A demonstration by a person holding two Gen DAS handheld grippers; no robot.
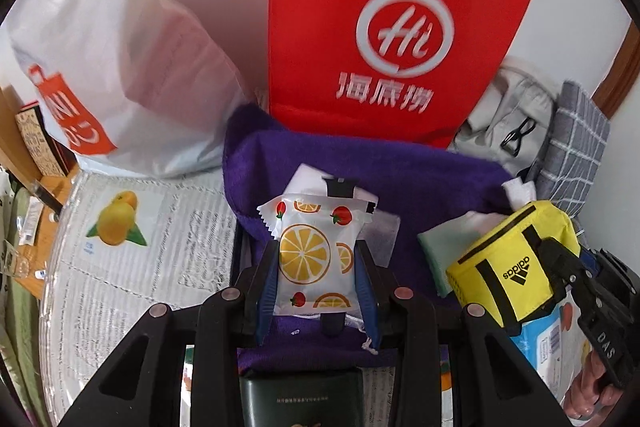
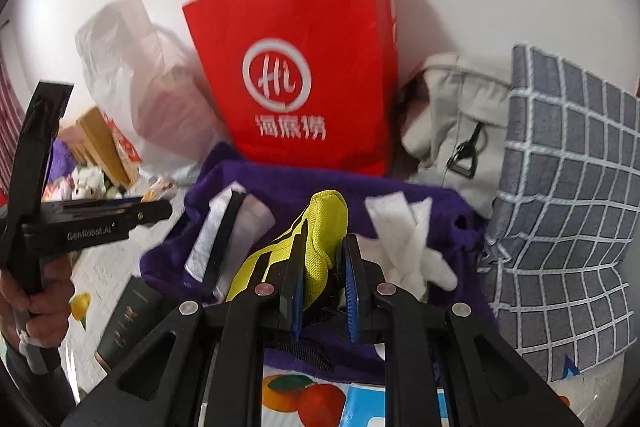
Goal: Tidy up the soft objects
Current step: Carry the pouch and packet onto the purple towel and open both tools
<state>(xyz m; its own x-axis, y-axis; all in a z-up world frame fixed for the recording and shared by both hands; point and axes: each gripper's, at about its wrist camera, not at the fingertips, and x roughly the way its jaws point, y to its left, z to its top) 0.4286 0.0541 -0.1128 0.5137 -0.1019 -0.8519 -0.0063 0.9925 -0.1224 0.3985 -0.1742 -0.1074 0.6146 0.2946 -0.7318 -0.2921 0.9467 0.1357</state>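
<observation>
Two claws, two soft things held over the purple towel (image 1: 400,179).

My left claw (image 1: 318,279) is pinched on a lemon-print sachet (image 1: 310,255); my right claw (image 2: 322,283), nearly closed, grips the yellow "adidas" pouch (image 1: 508,263) above the towel's right edge. Behind stands a red "Hi" paper bag (image 1: 384,27); my left handle reads "GenRobot.AI".

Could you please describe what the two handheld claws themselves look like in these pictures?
Both are black plastic frames with angular, triangular cut-outs and round silver bolt heads. The left claw and right claw each have blue ribbed pads lining the fingers. The left one's body bears white "GenRobot.AI" lettering; the right one's shows "DAS". No cables or sleeves are visible.
</observation>
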